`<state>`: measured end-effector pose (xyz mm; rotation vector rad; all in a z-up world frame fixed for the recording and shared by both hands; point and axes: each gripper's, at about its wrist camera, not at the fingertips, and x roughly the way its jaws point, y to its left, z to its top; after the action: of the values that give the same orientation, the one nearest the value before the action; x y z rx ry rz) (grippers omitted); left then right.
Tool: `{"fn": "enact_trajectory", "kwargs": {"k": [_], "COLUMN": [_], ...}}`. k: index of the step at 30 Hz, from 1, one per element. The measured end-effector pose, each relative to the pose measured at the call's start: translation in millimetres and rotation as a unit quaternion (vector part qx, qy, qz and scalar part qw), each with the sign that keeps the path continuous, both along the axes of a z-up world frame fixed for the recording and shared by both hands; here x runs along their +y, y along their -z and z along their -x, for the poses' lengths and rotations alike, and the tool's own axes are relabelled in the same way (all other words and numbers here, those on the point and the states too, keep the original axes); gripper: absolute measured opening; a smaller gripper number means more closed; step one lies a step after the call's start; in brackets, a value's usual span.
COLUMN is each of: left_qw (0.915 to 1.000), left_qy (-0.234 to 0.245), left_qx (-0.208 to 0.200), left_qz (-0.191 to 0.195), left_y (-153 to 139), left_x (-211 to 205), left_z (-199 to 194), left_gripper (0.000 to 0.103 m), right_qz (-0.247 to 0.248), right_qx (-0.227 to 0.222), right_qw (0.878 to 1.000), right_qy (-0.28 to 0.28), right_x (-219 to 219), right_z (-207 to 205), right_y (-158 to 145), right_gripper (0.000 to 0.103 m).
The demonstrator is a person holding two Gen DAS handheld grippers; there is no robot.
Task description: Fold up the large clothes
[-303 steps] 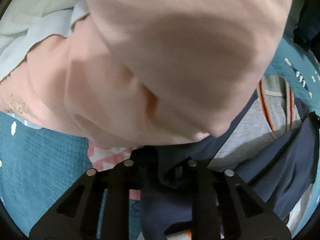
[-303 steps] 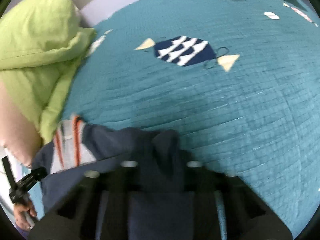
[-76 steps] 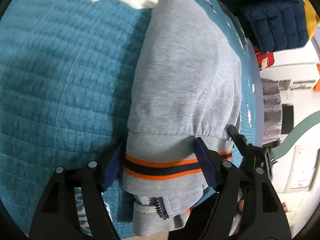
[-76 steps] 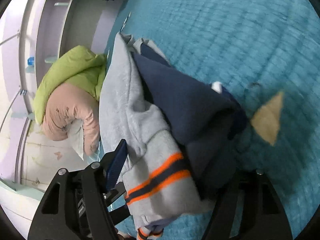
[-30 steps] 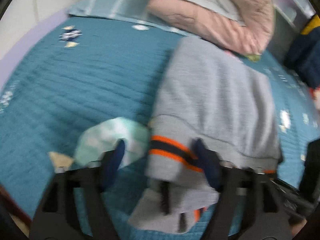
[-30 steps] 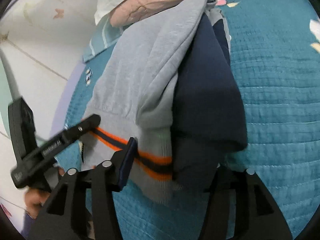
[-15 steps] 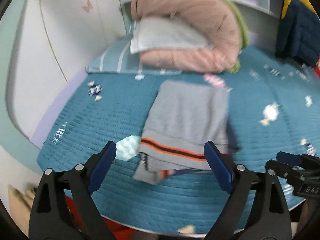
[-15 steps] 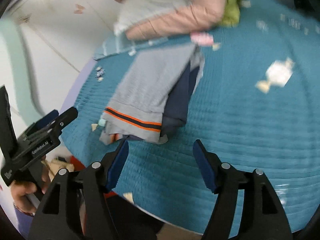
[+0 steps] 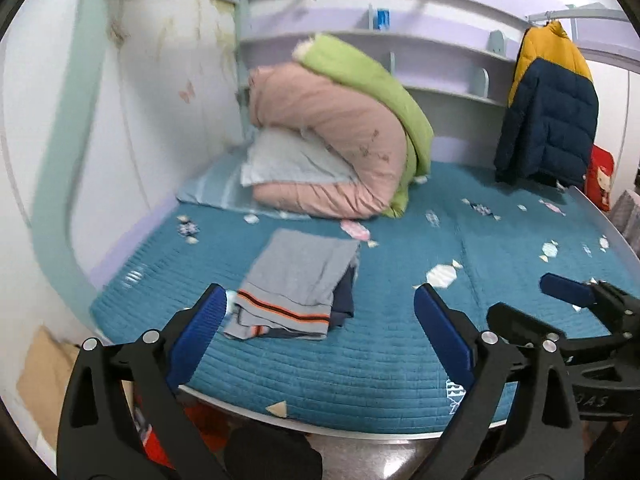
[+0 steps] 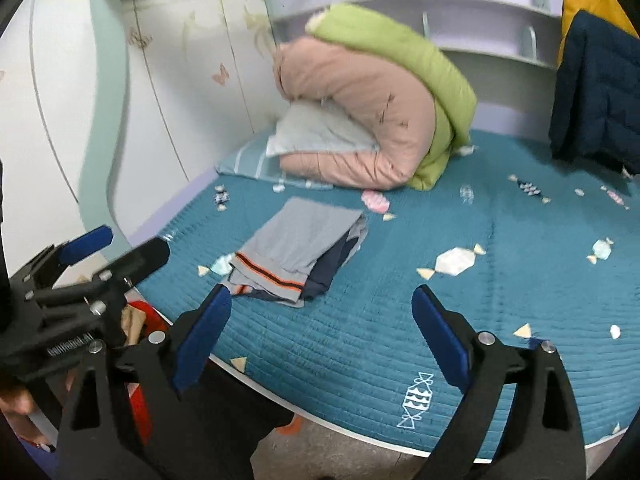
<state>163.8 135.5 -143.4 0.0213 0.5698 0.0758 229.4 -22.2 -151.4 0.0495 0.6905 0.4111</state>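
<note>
A folded grey and navy garment with an orange-striped hem lies flat on the teal quilted bed, near its front left edge; it also shows in the right wrist view. My left gripper is open and empty, held back from the bed edge, well short of the garment. My right gripper is open and empty too, also off the bed's front edge. The right gripper shows at the right of the left wrist view. The left gripper shows at the left of the right wrist view.
A rolled pink and green duvet on a pale pillow sits at the head of the bed. A navy and yellow puffer jacket hangs at the back right. White wardrobe doors stand left. Shelves run along the back wall.
Both grippers have pulled back and up from the bed, so the folded garment now looks smaller and farther. It lies where it was let go.
</note>
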Motion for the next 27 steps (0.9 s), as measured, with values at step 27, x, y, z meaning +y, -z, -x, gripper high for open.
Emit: {"fn": "enact_trajectory", "kwargs": {"k": [27], "left_qw": [0.9880], "left_qy": [-0.045], "left_qx": [-0.147], "left_qz": [-0.013], "left_y": [-109], "left_x": [-34], "left_z": [139], "left_gripper": [0.098], "right_qz": [0.005], "right_qx": [-0.192], "right_qw": [0.980], "right_qy": [0.045], "right_x": [-34], "right_z": [121], "right_y": [-103], "right_gripper": [0.095]}}
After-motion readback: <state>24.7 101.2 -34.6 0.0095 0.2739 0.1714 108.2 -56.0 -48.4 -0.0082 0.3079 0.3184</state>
